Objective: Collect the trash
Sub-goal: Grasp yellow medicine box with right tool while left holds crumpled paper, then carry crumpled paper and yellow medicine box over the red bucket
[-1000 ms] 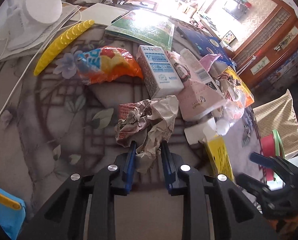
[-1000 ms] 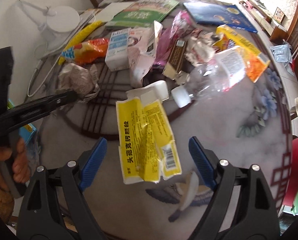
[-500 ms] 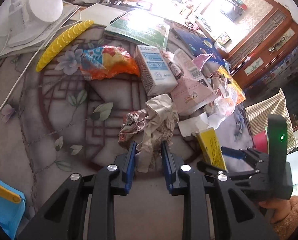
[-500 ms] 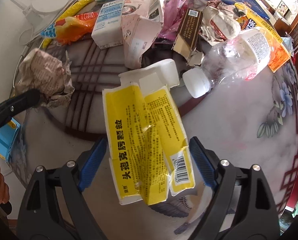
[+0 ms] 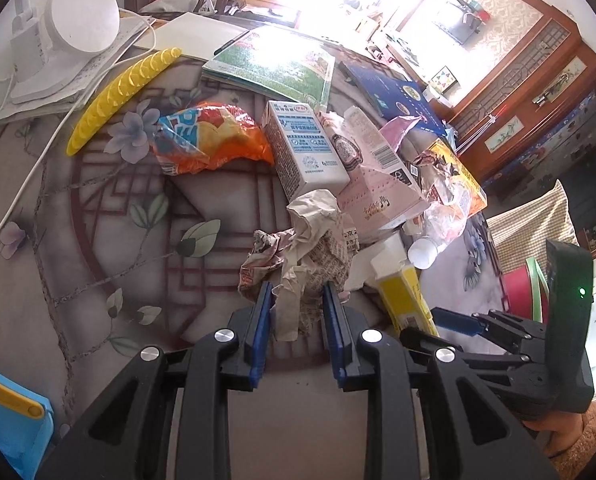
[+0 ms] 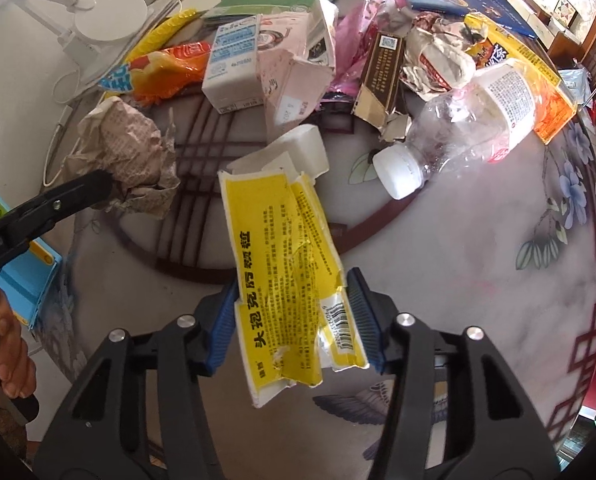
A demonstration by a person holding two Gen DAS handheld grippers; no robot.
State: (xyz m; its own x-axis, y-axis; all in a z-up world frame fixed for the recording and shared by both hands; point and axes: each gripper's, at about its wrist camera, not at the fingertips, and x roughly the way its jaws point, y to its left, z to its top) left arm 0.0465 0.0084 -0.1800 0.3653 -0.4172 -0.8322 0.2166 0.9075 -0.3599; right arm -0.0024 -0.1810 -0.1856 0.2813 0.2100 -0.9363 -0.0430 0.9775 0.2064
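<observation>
Left gripper (image 5: pixel 298 300) jaws are clenched on the crumpled ball of printed newspaper (image 5: pixel 309 256), near the middle of the floral-patterned table (image 5: pixel 98 208). Right gripper (image 6: pixel 294 300) jaws are closing around the flattened yellow cardboard box (image 6: pixel 286 276), pads at its edges. Only the right view fully shows the clear crushed plastic bottle (image 6: pixel 457 132) farther right.

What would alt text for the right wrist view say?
The right gripper is closing around a flattened yellow box on a cluttered patterned table. Beyond lie a plastic bottle, cartons and wrappers.
</observation>
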